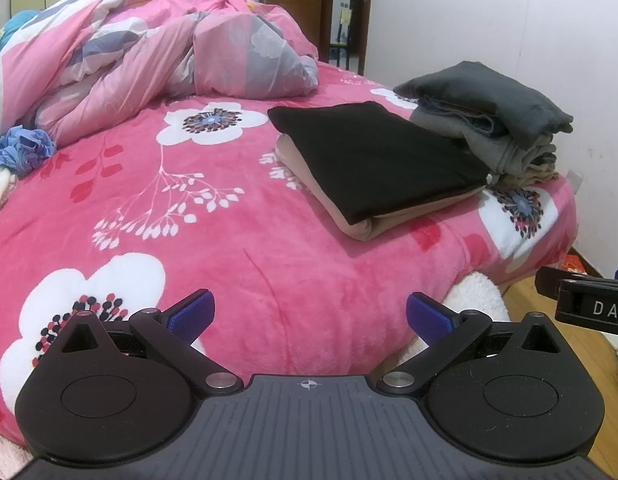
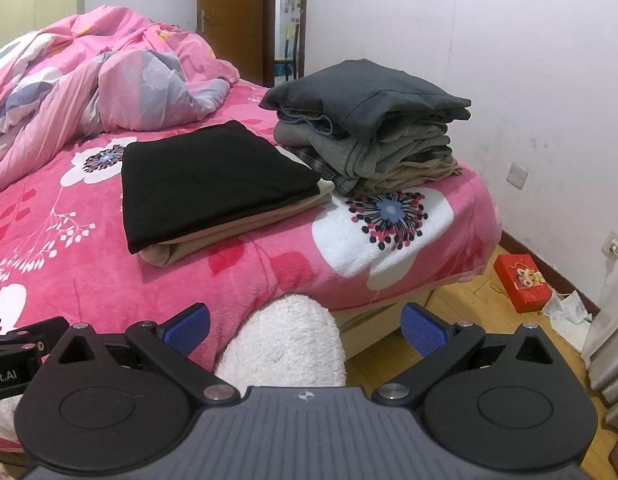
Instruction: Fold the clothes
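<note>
A folded black garment [image 1: 373,156] [image 2: 205,180] lies on a folded tan one [image 1: 389,224] [image 2: 229,232] on the pink flowered bed. Behind it stands a stack of folded grey and dark clothes [image 1: 493,116] [image 2: 373,124] near the bed's right corner. My left gripper [image 1: 309,316] is open over the bed's near edge, nothing between its blue pads. My right gripper [image 2: 305,326] is open too, held off the bed above a white fluffy cloth [image 2: 285,344] and the floor. The right gripper's body [image 1: 589,304] shows at the left wrist view's right edge.
A crumpled pink and grey quilt [image 1: 149,48] [image 2: 89,80] fills the back of the bed. A bunched blue garment [image 1: 21,150] lies at the far left. A red box [image 2: 521,280] and crumpled paper [image 2: 569,312] sit on the wood floor by the white wall.
</note>
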Tool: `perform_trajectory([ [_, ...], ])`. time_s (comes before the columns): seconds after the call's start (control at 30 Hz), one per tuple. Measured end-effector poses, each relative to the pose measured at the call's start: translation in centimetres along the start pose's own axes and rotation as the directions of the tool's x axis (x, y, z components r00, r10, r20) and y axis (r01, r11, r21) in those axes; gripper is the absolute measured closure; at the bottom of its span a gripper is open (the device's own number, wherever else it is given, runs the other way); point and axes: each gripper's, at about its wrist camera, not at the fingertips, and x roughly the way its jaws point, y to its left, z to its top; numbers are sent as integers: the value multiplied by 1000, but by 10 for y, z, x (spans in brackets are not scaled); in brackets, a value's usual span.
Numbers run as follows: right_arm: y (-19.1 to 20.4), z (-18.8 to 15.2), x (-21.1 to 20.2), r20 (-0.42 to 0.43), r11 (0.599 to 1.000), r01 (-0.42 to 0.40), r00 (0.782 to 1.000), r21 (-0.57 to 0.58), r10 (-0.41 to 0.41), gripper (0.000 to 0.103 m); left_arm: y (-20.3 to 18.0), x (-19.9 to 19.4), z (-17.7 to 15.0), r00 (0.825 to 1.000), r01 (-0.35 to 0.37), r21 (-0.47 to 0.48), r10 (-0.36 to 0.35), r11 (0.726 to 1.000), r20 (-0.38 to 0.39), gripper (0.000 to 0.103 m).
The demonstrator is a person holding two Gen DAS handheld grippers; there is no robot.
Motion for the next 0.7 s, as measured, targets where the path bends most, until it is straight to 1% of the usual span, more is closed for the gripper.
perform_trajectory([
  [0.7, 3, 0, -1, -2, 1000, -2, 1000, -7, 2, 0, 3, 0, 0, 1000, -1, -4, 1, 1000, -2, 0],
])
